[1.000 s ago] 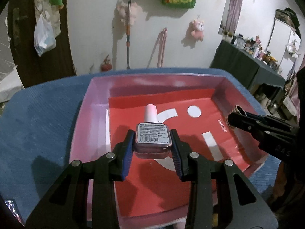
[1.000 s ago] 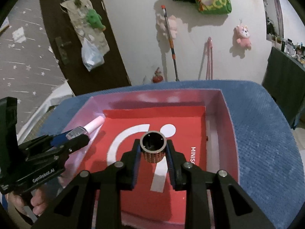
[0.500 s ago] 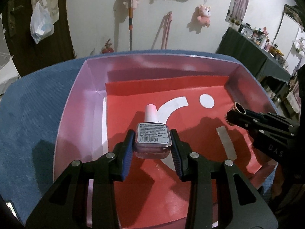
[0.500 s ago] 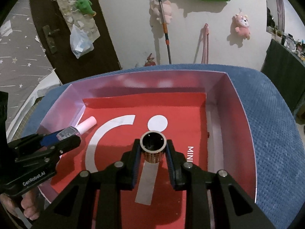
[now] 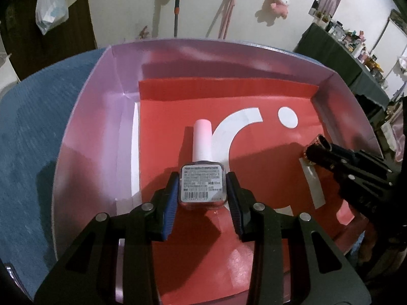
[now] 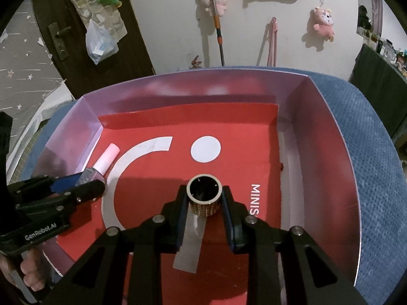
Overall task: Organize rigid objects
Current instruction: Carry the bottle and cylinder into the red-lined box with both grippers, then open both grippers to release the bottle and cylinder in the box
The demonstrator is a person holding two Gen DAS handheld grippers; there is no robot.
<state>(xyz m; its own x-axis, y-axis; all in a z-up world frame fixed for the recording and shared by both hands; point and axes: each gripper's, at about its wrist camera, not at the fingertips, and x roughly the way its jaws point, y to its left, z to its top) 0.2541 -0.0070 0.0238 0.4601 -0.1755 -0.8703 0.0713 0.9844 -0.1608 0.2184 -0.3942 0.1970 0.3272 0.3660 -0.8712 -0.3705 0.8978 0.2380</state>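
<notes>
Reached low into the pink-walled box [image 6: 328, 137] from 6 o'clock. Left gripper [image 5: 202, 190] clamped on nail polish bottle [image 5: 202, 186], pink cap toward 12; right gripper [image 6: 204, 203] pinched gold studded cylinder [image 6: 204, 197], open mouth up. Red liner [image 5: 178, 101] beneath, blue carpeted surface [image 6: 368, 132] around, plush toys [image 6: 323, 21] on wall.

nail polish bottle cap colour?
Pale pink cap on the nail polish bottle; clearest in the left wrist view.
</notes>
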